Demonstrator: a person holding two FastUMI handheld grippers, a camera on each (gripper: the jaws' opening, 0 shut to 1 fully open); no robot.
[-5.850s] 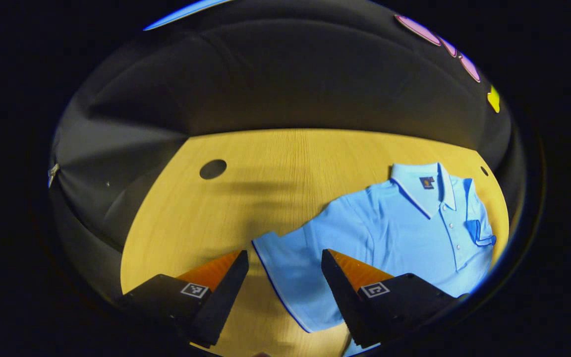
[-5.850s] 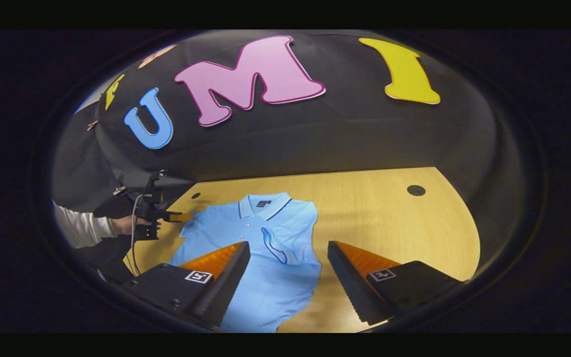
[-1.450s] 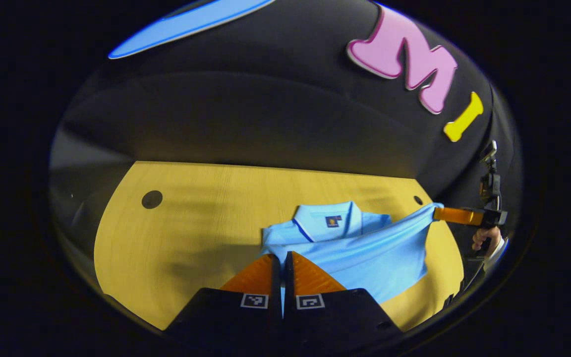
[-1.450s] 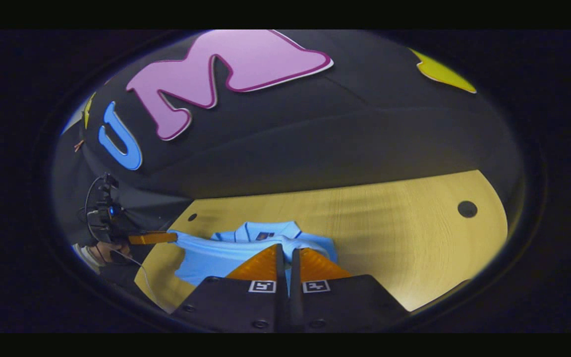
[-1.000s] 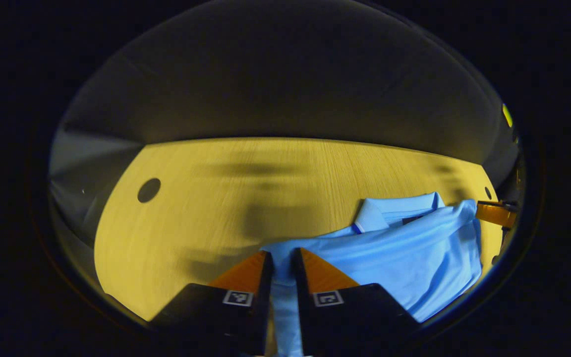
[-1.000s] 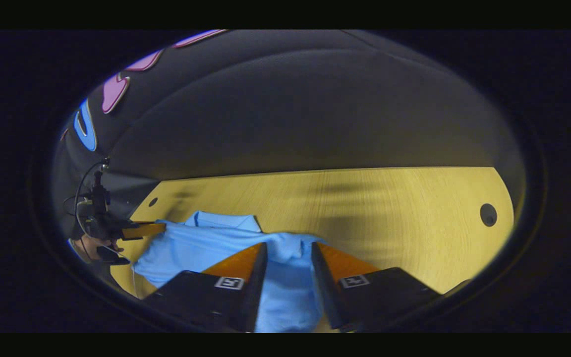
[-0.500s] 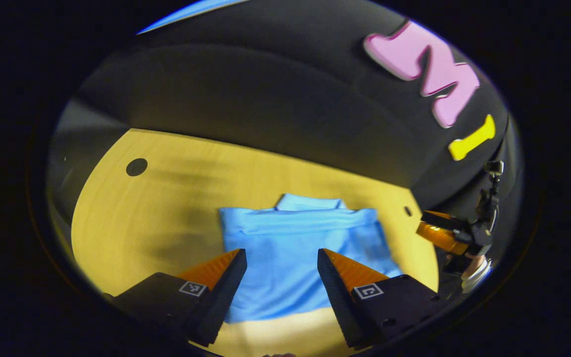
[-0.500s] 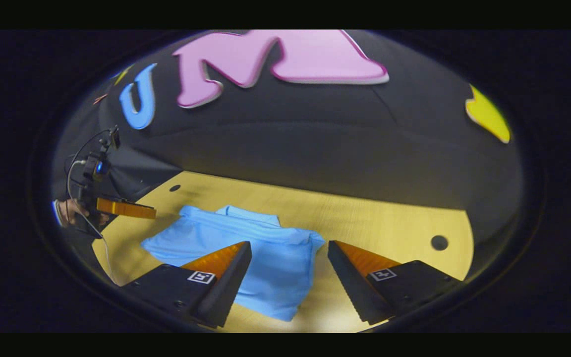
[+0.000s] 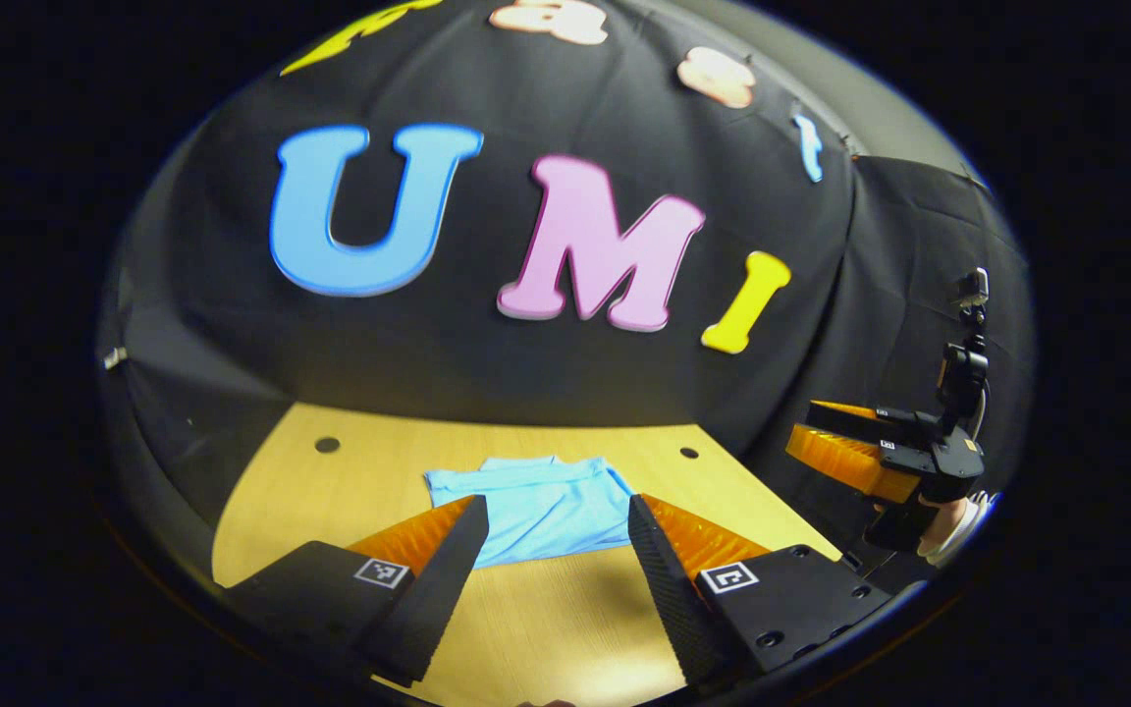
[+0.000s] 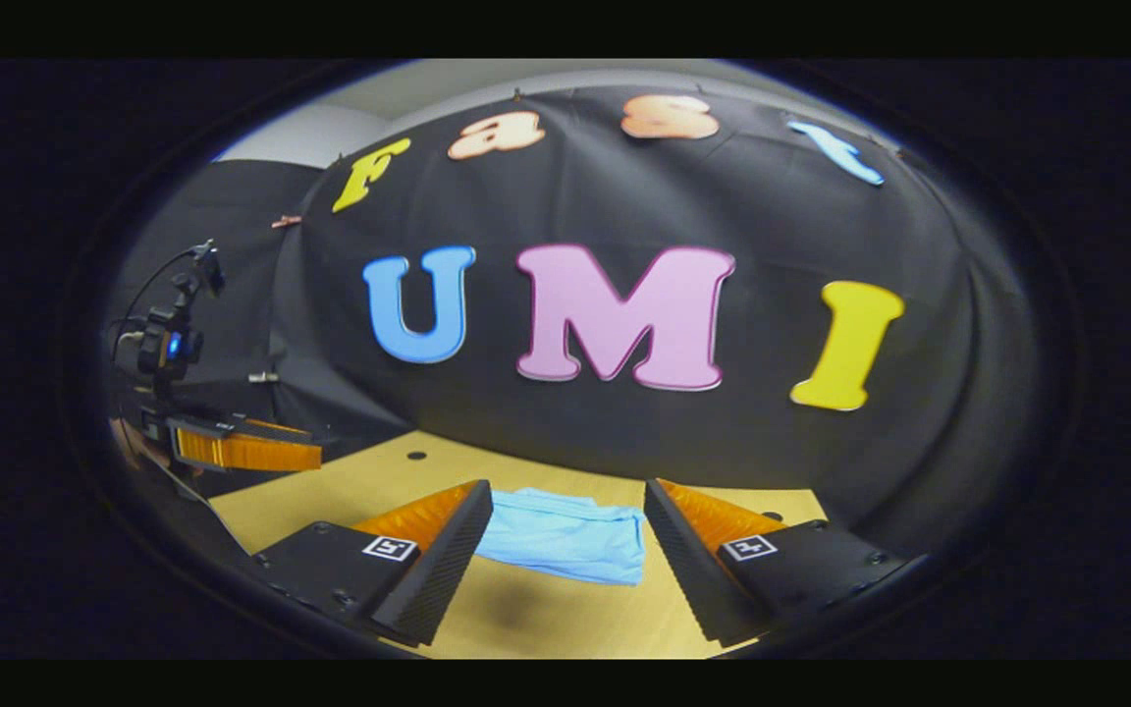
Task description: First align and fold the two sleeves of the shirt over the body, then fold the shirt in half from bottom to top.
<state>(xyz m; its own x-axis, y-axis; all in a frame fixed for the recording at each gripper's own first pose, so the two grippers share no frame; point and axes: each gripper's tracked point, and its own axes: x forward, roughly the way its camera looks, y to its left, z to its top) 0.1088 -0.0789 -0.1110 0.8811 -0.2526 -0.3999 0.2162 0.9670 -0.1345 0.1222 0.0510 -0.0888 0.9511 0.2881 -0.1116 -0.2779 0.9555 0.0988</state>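
The light blue shirt [image 9: 544, 503] lies folded into a compact rectangle on the wooden table [image 9: 546, 628], well ahead of both grippers. My left gripper [image 9: 554, 525] hangs above the table's near side, open, nothing between its fingers. In the right gripper view the folded shirt [image 10: 565, 535] rests flat beyond my right gripper [image 10: 567, 516], which is open and holds nothing. The right gripper [image 9: 821, 432] also appears at the right of the left gripper view, raised off the table's edge, a hand under it. The left gripper [image 10: 305, 447] shows at the left of the right gripper view.
Small round holes [image 9: 327, 445] [image 9: 689, 453] mark the table's far corners. The black cloth wall [image 9: 526, 373] rises right behind the table. Bare wood lies between the shirt and the near edge.
Both grippers, shut on the shirt's bottom hem, carried it up over the collar, opened and let go. Since half a second ago both have drawn back and up from the folded shirt.
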